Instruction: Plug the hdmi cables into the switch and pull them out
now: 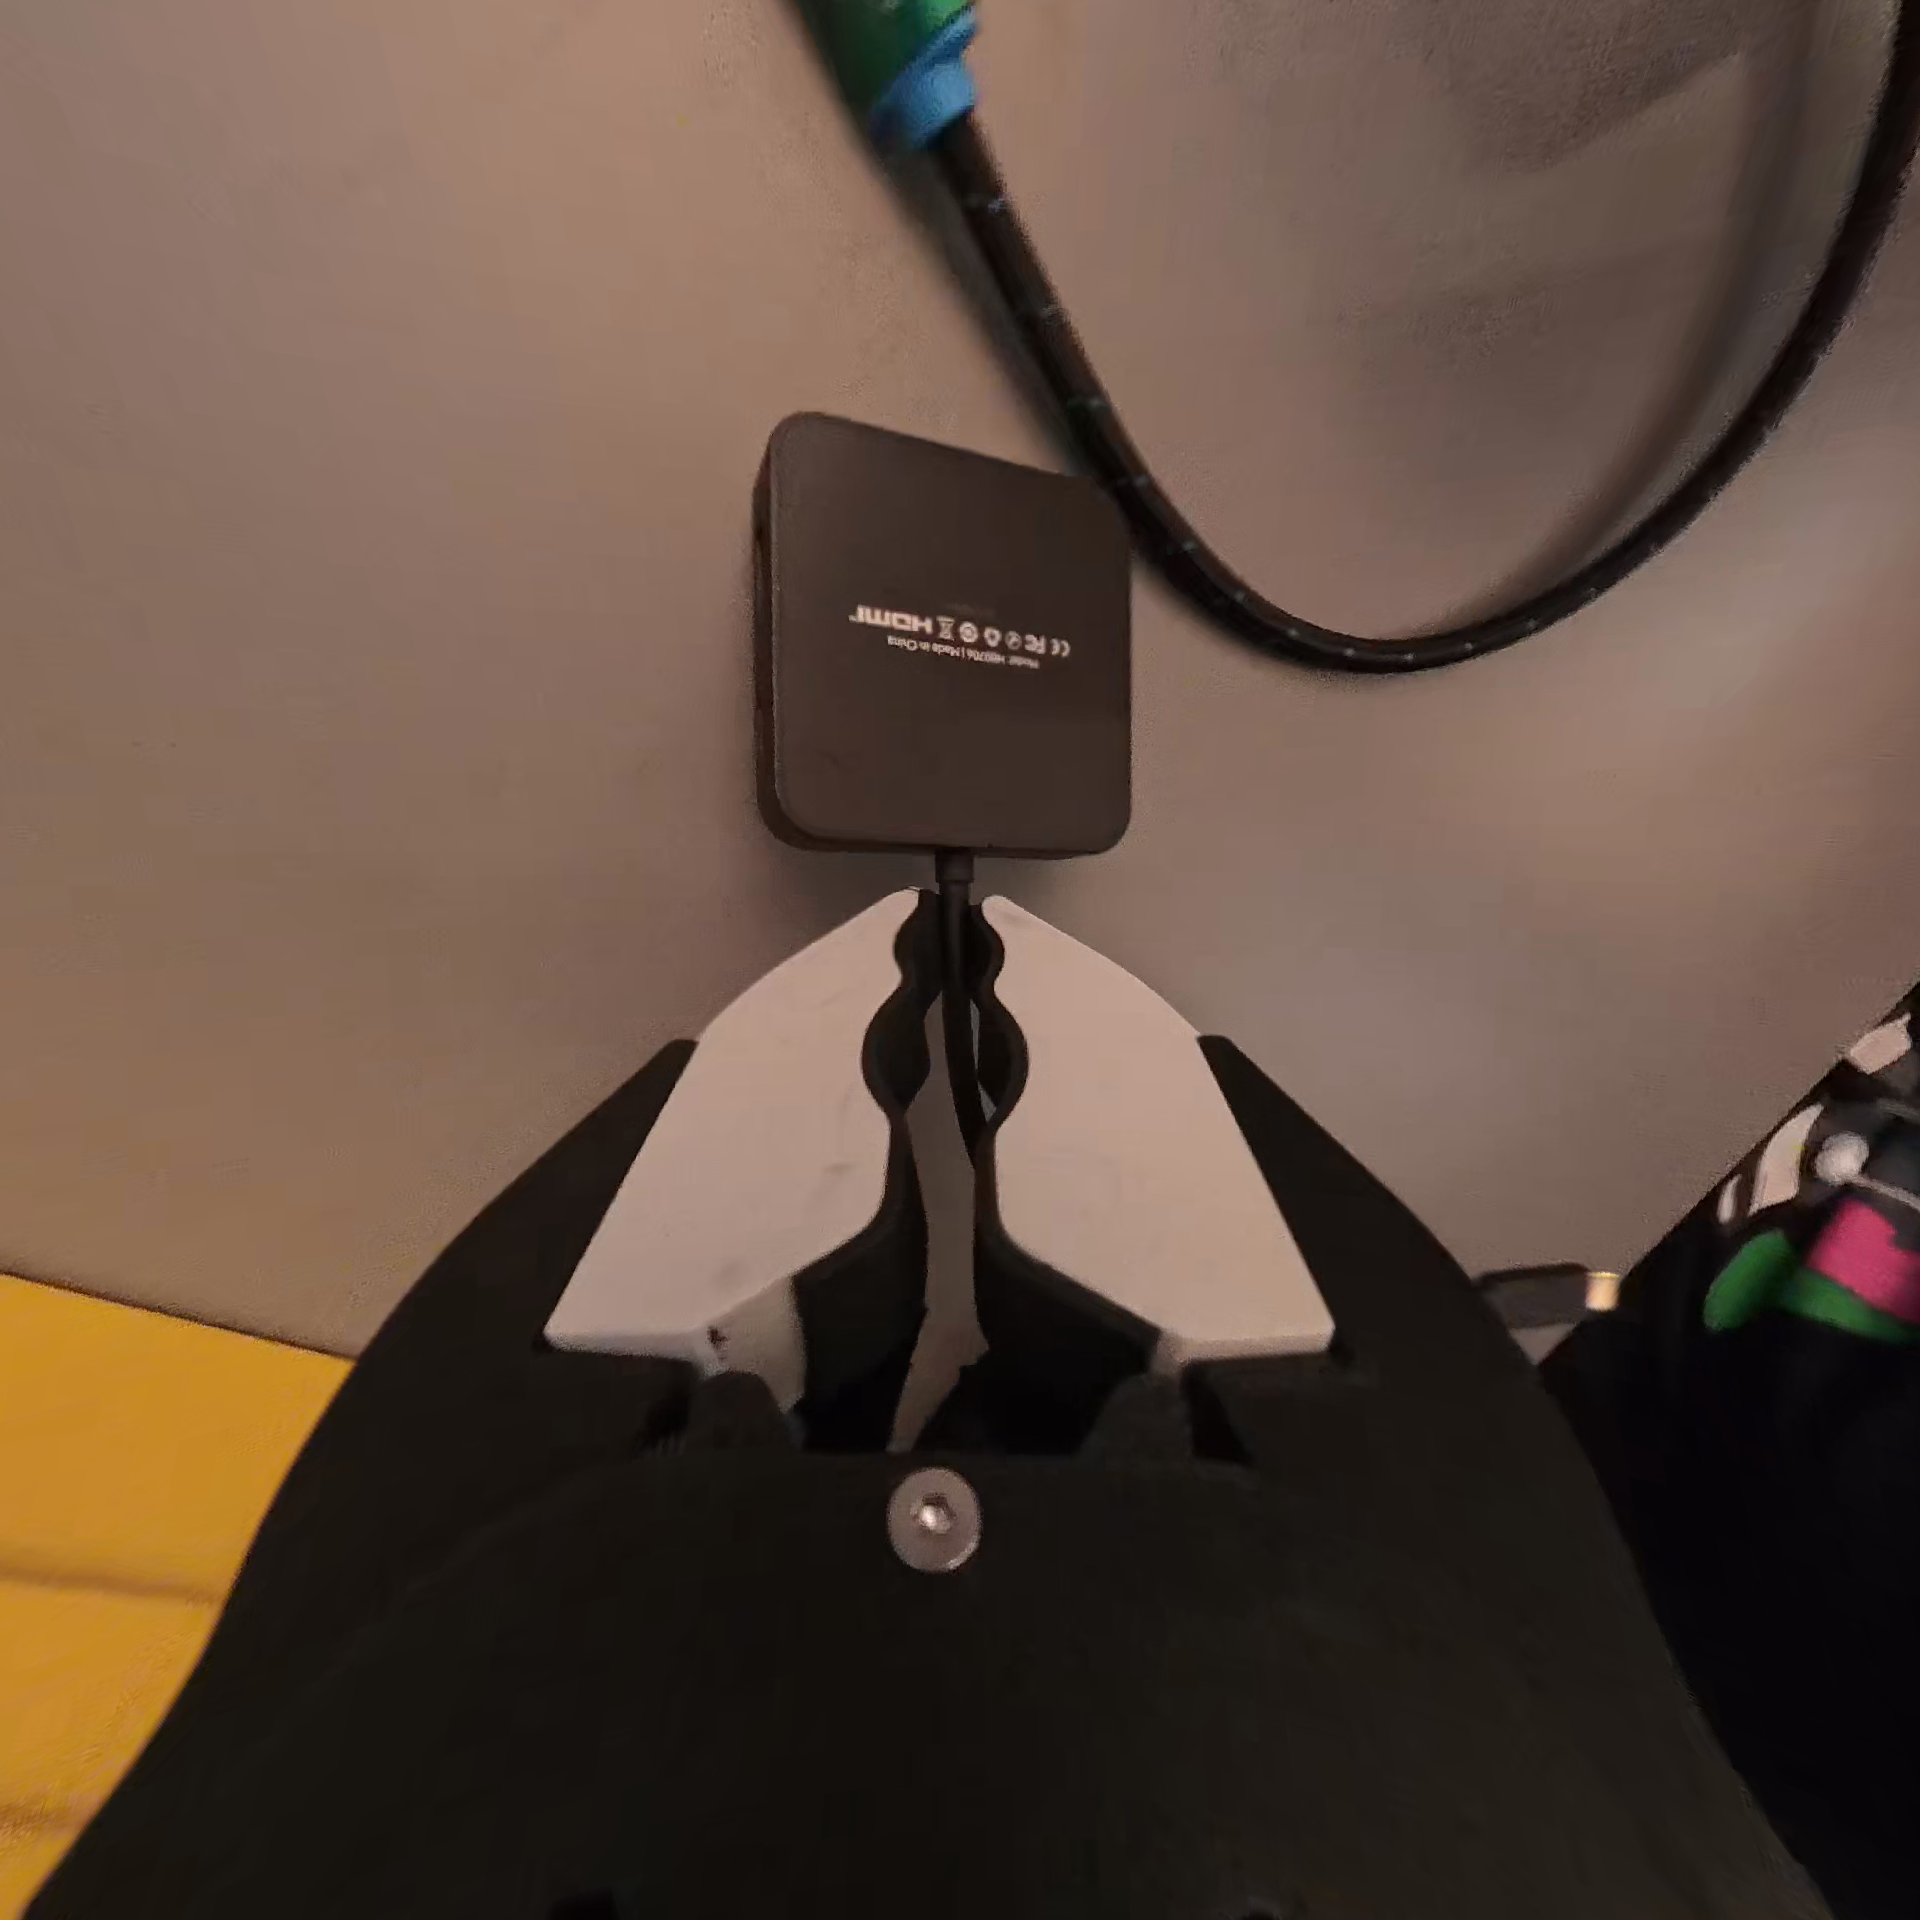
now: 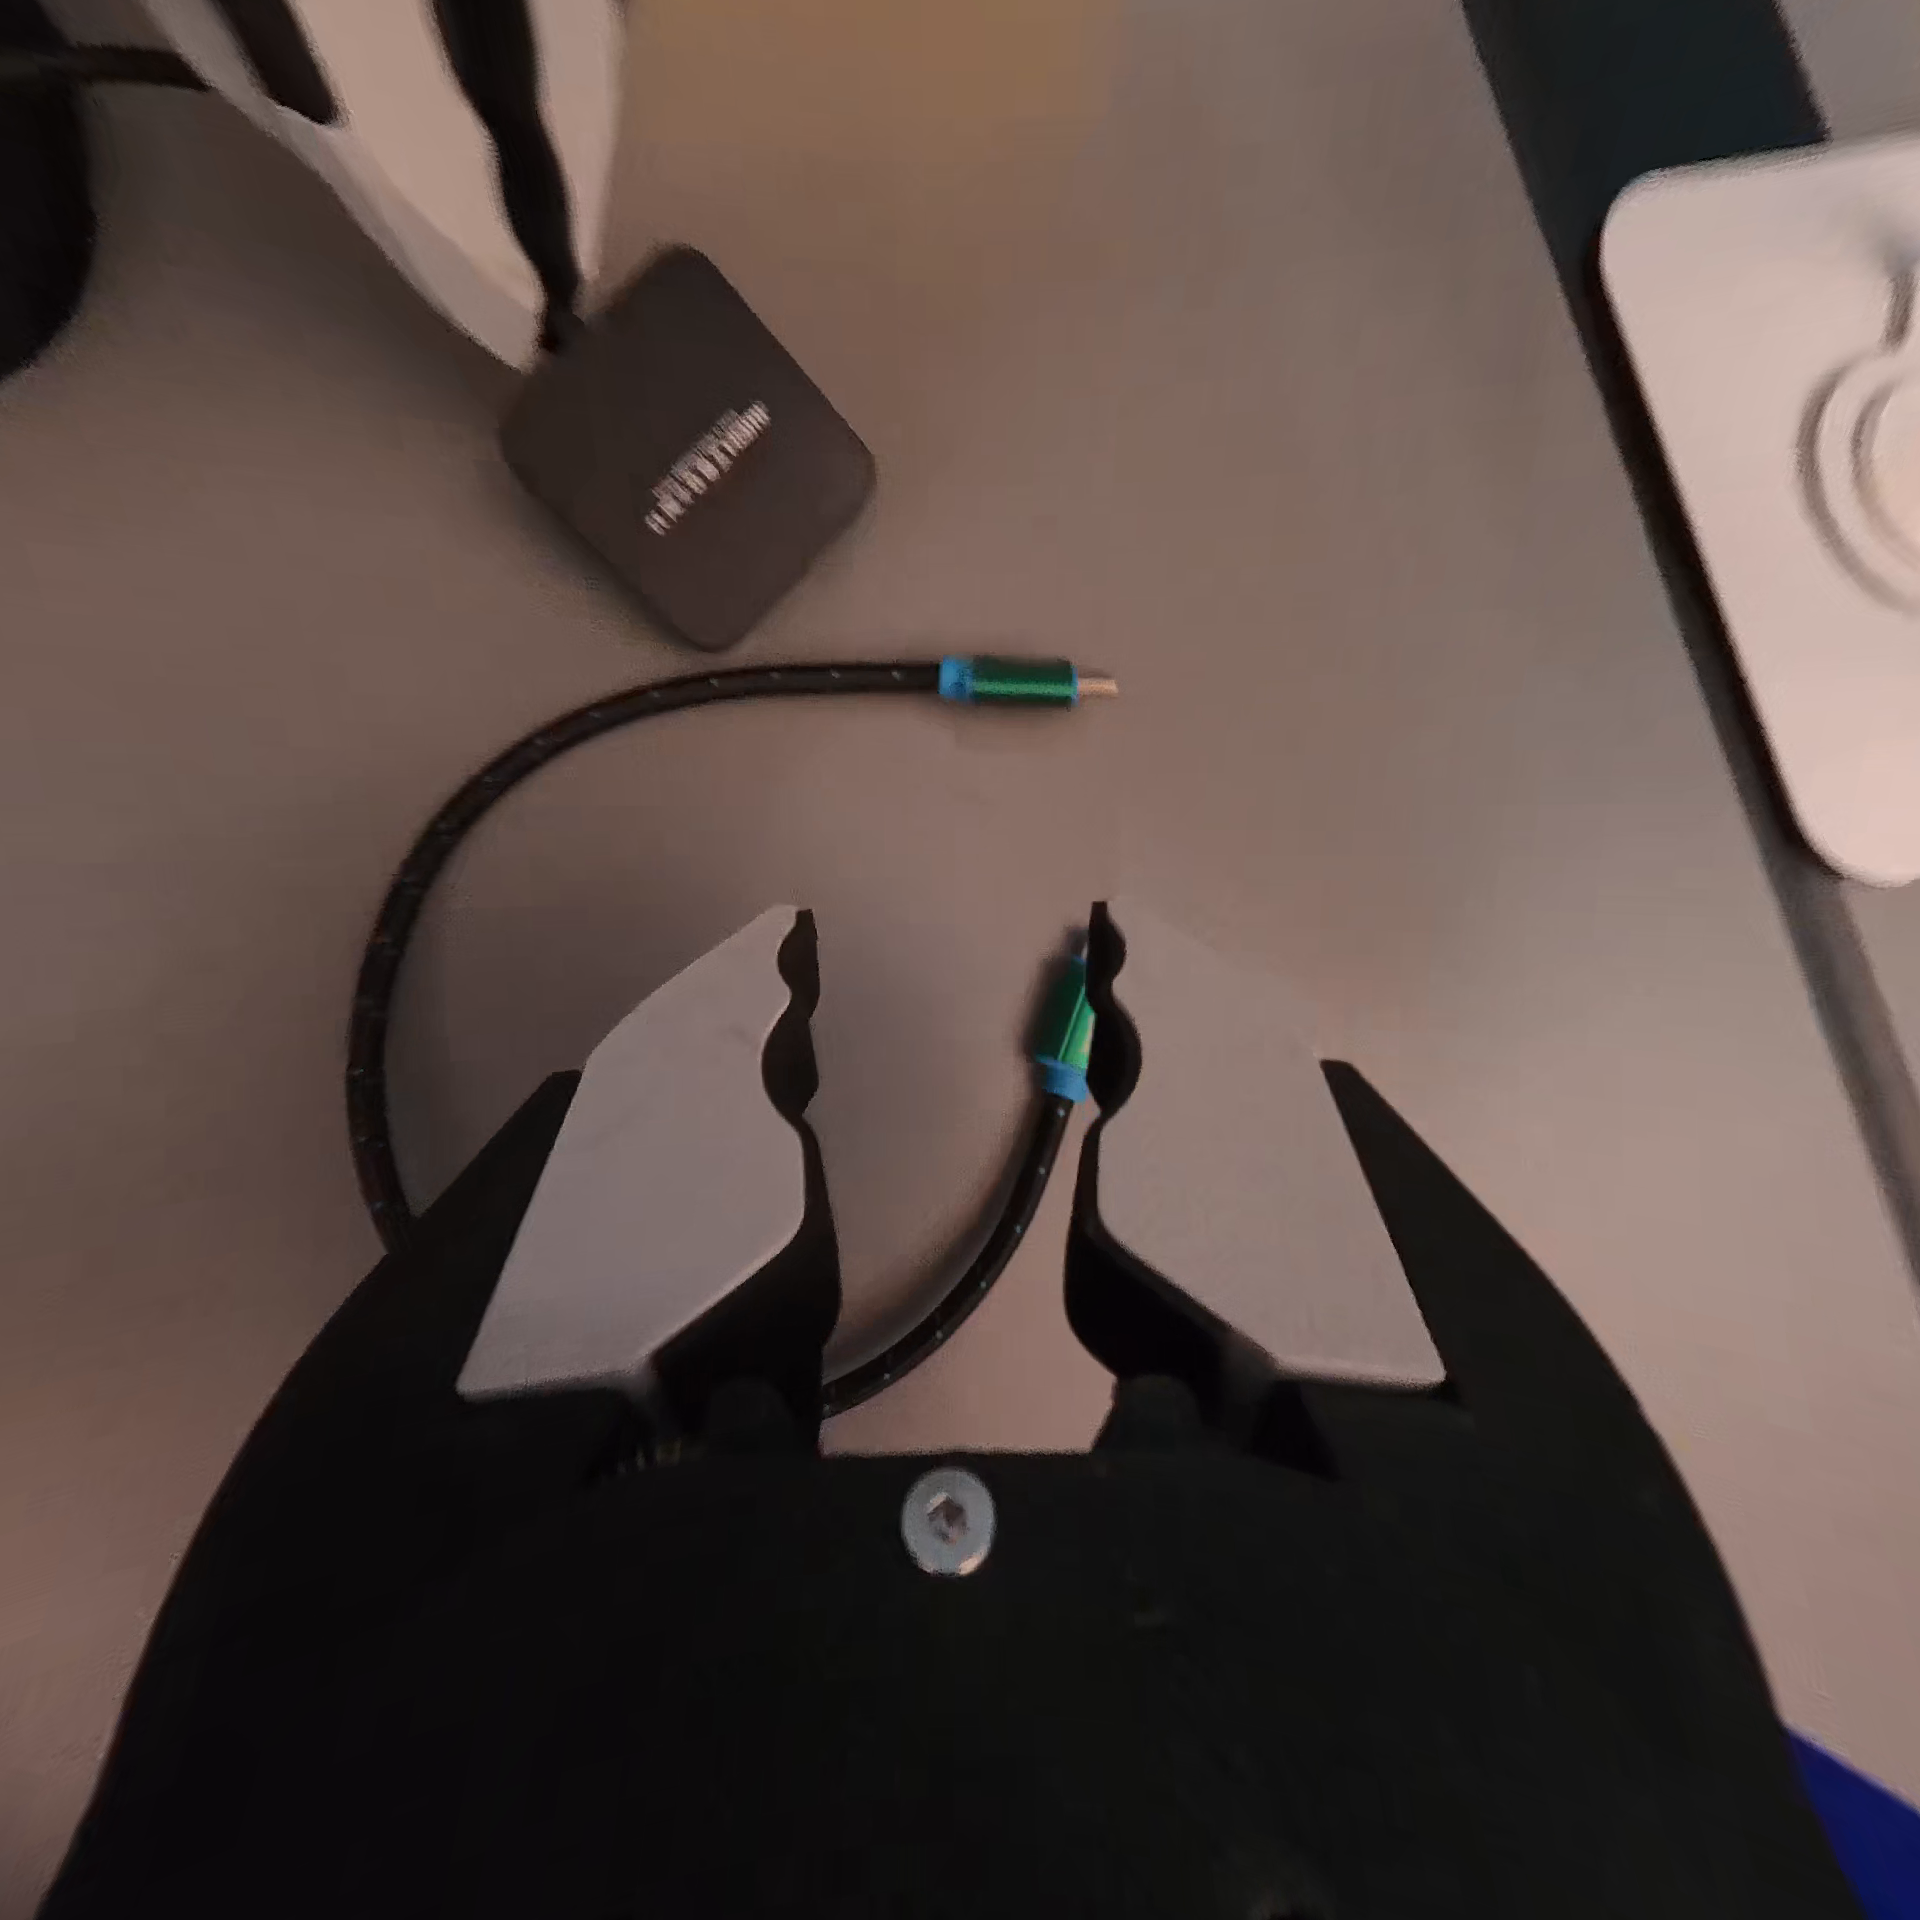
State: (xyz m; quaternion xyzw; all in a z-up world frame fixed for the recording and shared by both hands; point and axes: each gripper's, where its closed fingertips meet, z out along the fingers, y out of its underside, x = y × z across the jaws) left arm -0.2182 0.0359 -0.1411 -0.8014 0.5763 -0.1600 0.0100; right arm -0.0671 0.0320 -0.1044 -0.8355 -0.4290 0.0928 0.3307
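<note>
The left gripper (image 1: 948, 902) is clenched on the thin black lead (image 1: 954, 987) of the square black HDMI switch (image 1: 940, 636), which lies flat on the grey table (image 1: 364, 623). The right gripper (image 2: 951, 920) hovers spread wide, grasping nothing; one green-and-blue plug (image 2: 1065, 1029) of the braided HDMI cable (image 2: 436, 883) lies beside its right finger, the other plug (image 2: 1013, 683) just beside the switch. A white stand base (image 2: 1745, 499) sits well right.

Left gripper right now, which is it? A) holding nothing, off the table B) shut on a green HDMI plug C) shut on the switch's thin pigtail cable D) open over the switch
C: the left gripper is closed on the thin black cable that comes out of the switch, just behind the box.
</note>
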